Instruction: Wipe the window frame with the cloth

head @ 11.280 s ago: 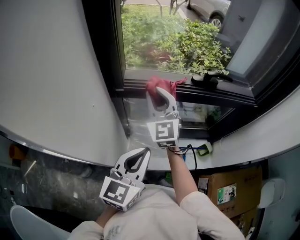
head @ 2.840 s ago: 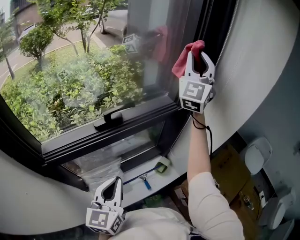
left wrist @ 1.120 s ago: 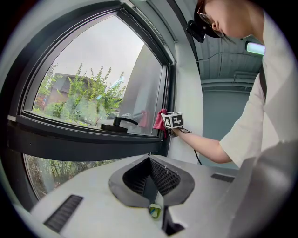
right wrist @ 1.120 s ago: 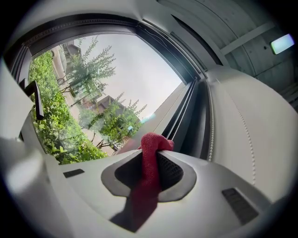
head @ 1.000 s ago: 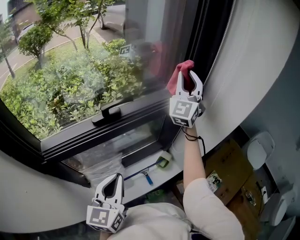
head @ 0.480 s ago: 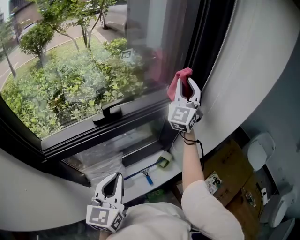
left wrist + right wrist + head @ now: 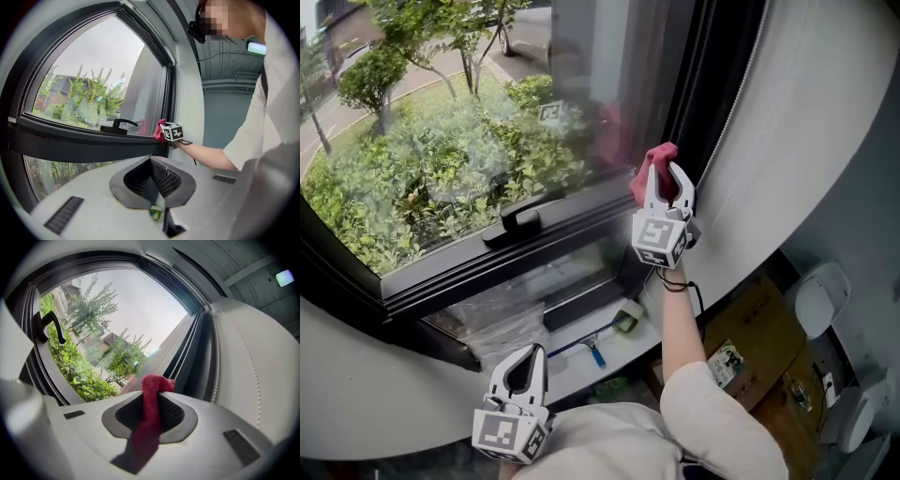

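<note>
Left tool (image 7: 529,364): jaws together, empty, idle low by the person's body.
Cloth (image 7: 652,161): red, pinched in the right tool (image 7: 667,178), pressed to the window frame (image 7: 686,103).
Change: the right tool has slid down the frame's right upright, nearing the bottom rail.
Meaning: this downward stroke looks almost finished.

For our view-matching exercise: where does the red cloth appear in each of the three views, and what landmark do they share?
Head view: red cloth right of centre, in the right gripper.
Left gripper view: cloth small, mid-picture, beside the right gripper.
Right gripper view: cloth low centre, pinched between the jaws.
Shared landmark: black window handle.
</note>
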Demonstrator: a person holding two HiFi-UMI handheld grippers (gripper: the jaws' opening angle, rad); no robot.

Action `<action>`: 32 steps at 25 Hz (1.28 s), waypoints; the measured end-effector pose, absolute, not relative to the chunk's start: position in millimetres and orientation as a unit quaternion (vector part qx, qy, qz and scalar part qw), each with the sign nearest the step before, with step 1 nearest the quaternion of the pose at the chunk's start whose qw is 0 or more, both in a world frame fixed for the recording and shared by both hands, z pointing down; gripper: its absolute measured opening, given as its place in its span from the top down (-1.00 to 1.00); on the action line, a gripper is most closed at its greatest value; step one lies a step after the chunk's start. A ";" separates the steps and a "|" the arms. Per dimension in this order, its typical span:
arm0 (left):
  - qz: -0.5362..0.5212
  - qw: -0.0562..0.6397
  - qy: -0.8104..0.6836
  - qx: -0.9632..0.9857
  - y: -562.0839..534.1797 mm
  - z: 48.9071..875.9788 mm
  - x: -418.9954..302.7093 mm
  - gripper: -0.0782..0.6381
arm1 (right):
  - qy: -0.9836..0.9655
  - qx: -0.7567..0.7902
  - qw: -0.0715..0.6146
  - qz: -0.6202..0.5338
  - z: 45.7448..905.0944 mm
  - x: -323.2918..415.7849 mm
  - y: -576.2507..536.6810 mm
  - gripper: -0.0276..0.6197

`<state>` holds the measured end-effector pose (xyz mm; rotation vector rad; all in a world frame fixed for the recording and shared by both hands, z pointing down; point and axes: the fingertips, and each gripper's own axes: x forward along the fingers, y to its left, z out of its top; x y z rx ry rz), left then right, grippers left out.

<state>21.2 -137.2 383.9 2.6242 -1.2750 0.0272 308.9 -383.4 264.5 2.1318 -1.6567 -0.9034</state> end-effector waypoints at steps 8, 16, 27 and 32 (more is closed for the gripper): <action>0.008 0.112 -0.440 0.891 -133.1 383.9 21.1 0.76 | -0.584 0.735 0.163 -0.304 283.4 309.7 -383.5 0.64; 0.010 0.112 -0.445 0.889 -127.8 384.4 23.0 0.76 | -0.595 0.728 0.178 -0.289 306.0 309.1 -384.3 0.64; 0.006 0.106 -0.460 0.882 -112.5 383.8 30.1 0.76 | -0.621 0.716 0.181 -0.260 331.7 309.8 -384.2 0.64; 0.000 0.107 -0.471 0.876 -100.8 387.5 33.3 0.76 | -0.638 0.707 0.187 -0.241 332.7 310.6 -386.2 0.64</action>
